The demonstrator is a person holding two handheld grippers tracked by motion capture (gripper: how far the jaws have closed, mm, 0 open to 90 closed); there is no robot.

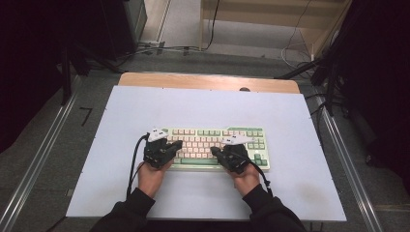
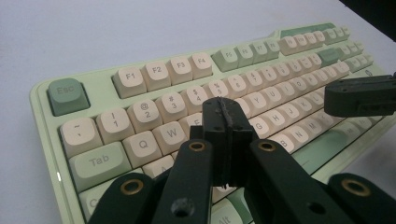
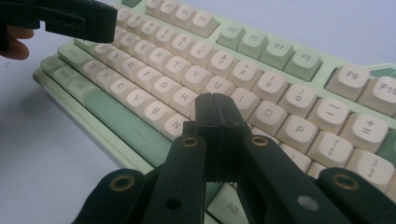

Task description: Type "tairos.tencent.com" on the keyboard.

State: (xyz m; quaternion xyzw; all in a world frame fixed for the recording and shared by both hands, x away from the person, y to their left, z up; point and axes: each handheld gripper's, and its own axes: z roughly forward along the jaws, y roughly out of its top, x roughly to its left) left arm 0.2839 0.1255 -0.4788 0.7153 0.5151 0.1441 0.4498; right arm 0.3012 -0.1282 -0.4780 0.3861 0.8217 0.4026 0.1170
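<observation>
While your left tool point(image 1: 177, 144) and right tool point(image 1: 214, 151) hover over the keyboard point(image 1: 251, 145) on the tabletop point(image 1: 203, 104), both jaws are closed, gripping nothing.

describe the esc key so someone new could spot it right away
On the white table lies a pale green keyboard. The Esc key sits alone at its top left corner, darker green, while the neighbouring keys are cream.
</observation>
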